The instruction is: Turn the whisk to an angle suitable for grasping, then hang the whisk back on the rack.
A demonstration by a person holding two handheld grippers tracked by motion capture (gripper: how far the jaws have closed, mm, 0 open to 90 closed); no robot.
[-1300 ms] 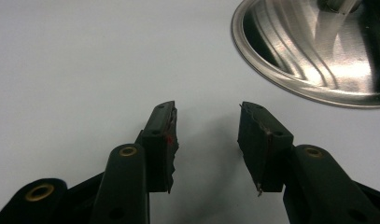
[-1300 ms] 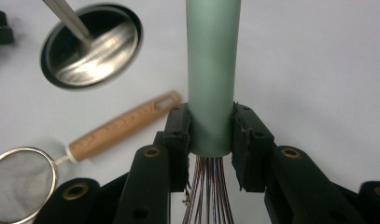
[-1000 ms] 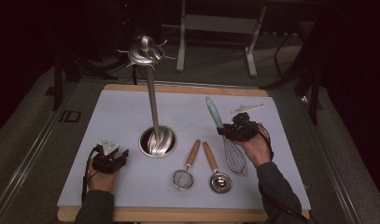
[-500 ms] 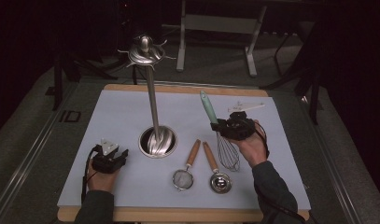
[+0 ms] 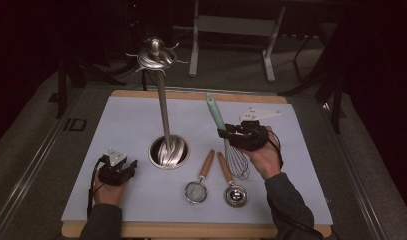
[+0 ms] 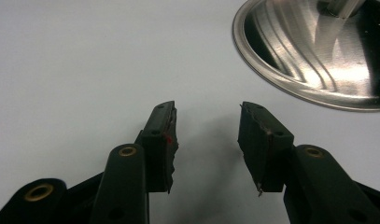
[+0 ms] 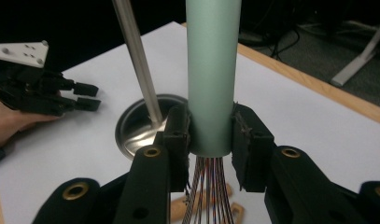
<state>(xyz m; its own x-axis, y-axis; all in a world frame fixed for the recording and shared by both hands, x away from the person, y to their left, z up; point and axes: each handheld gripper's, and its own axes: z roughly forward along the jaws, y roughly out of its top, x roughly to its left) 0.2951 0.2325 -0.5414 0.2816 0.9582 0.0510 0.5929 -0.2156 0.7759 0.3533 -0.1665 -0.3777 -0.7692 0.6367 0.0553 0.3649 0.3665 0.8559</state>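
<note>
So, largest first:
Stand [image 5: 162,120]: standing upright mid-mat, base just left of the whisk.
Right gripper [image 5: 226,134]: forearm reaching in from lower right, jaws pinching the whisk [image 5: 222,131] by its green handle, wires hanging down.
Left gripper [image 5: 122,166]: sitting low near the base, jaws spread, holding nothing.

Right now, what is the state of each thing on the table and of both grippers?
Whisk: lifted upright, handle clamped.
Right gripper: shut on whisk.
Left gripper: open, holding nothing.
Utensil stand: upright, hooks bare.
Strainer: lying flat.
Small ladle: lying flat.
</note>
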